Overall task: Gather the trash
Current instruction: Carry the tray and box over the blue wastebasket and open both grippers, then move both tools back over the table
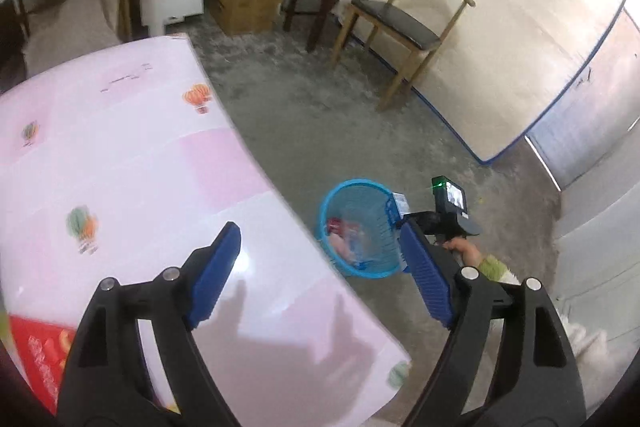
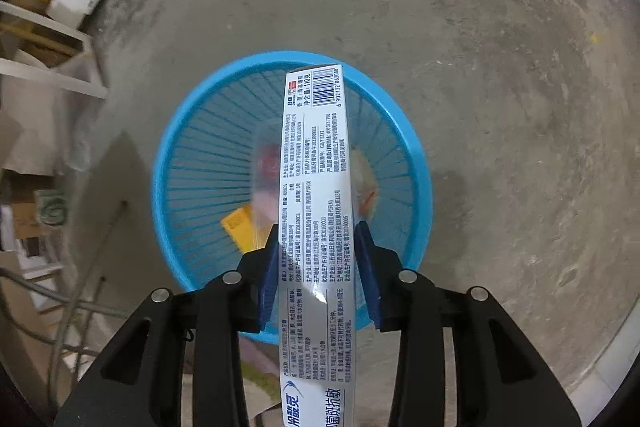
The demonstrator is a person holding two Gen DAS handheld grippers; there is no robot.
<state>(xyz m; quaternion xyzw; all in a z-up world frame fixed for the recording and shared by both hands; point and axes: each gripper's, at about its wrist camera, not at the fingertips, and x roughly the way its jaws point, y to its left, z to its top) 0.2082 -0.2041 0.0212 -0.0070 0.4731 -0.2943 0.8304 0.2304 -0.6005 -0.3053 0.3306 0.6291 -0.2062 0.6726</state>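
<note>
Evidently bound for disposal, the toothpaste box (image 2: 316, 211) sits mid-frame, pinched between the right tongs (image 2: 316, 267) directly above the blue wastebasket (image 2: 168, 163) on the floor; the left tongs (image 1: 320, 267) gape empty over the pink counter (image 1: 120, 155).

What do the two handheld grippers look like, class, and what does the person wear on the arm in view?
Both the left gripper and the right gripper have glossy black forked frames with round silver pins at the pivots. Their fingers carry blue ribbed pads. Seen from the left wrist, the right gripper has a black handle, a small lit screen and a green light. The sleeve is fuzzy and light green.
</note>
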